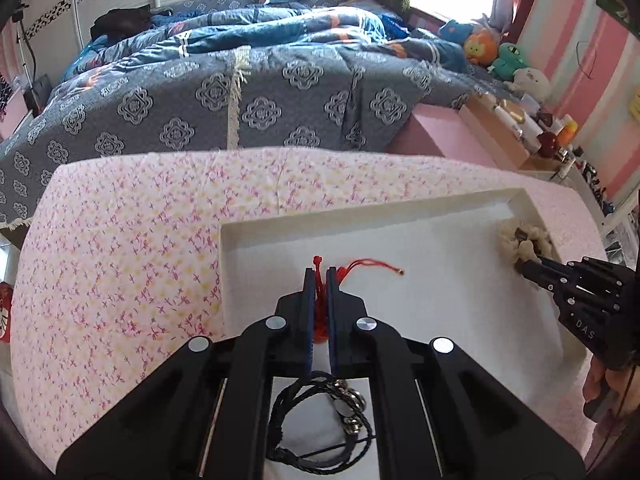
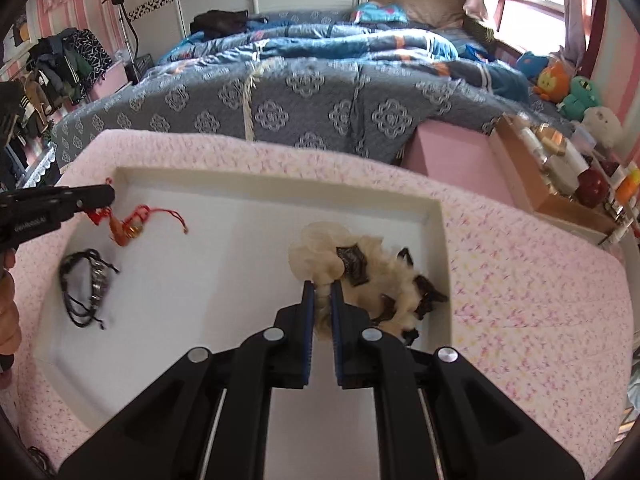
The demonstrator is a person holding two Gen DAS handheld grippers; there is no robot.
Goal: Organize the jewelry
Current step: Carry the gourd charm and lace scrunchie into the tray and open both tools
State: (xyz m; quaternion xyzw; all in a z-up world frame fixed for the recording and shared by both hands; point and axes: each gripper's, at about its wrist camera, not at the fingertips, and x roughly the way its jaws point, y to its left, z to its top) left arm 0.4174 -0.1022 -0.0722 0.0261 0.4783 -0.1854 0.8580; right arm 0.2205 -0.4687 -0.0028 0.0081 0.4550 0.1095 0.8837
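Observation:
A white tray [image 1: 248, 248] lies on a pink floral cloth; it also shows in the right wrist view [image 2: 240, 184]. My left gripper [image 1: 320, 276] is shut on a red cord bracelet [image 1: 320, 312], whose loose end trails right over the tray floor; the bracelet also shows in the right wrist view [image 2: 132, 222], hanging from the left gripper [image 2: 106, 196]. My right gripper [image 2: 322, 286] is shut on a cream fluffy scrunchie with dark bows [image 2: 360, 276] at the tray's right side, also seen in the left wrist view [image 1: 524, 242]. A black cord bracelet with metal beads [image 2: 86, 284] lies in the tray's near left.
A bed with a blue patterned quilt [image 1: 256, 92] stands behind the table. A pink box [image 2: 452, 152] and a cardboard box of bottles [image 2: 556, 176] are at the right, with plush toys [image 2: 572, 88] beyond. Clothes hang on a rack [image 2: 60, 68] at the far left.

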